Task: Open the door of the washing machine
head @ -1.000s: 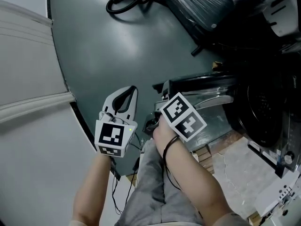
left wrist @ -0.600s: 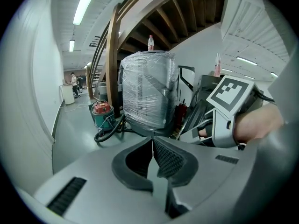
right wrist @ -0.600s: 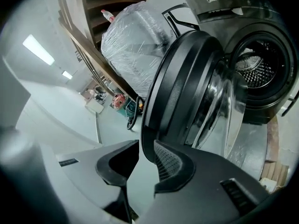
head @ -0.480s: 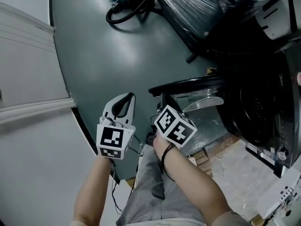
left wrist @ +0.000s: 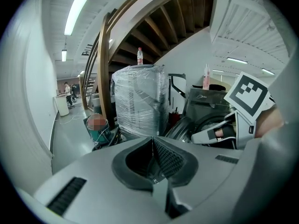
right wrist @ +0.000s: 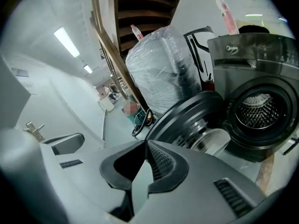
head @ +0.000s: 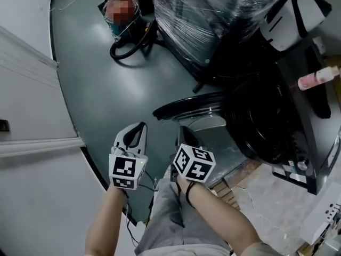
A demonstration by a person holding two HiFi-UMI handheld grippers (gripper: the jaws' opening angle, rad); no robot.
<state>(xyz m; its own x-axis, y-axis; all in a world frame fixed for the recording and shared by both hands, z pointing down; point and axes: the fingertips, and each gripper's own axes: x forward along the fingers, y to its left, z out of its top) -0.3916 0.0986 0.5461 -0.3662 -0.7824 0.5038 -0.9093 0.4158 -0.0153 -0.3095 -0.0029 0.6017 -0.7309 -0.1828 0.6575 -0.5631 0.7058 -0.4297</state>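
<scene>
The dark washing machine (head: pixel 277 116) stands at the right of the head view, its round door (head: pixel 186 104) swung open toward the floor side. The steel drum (right wrist: pixel 257 108) shows through the opening, with the open door (right wrist: pixel 187 120) beside it. My right gripper (head: pixel 184 131) hovers just in front of the door's edge without touching it. Its jaws are closing and their tips (right wrist: pixel 145 143) almost meet, with nothing between them. My left gripper (head: pixel 139 127) hangs over the floor left of the door, shut and empty. The left gripper view shows its closed tips (left wrist: pixel 151 139) and the right gripper (left wrist: pixel 208 135).
A big load wrapped in plastic film (head: pixel 213 15) stands behind the door. A black hose (head: pixel 130 41) and a bucket (head: pixel 121 9) lie beside it on the grey floor. A pink bottle (head: pixel 317 79) rests on the washer. A white wall (head: pixel 26 116) is at the left.
Both grippers have risen and drawn back from the door. The right one has rolled and its jaws have closed. The door stays open.
</scene>
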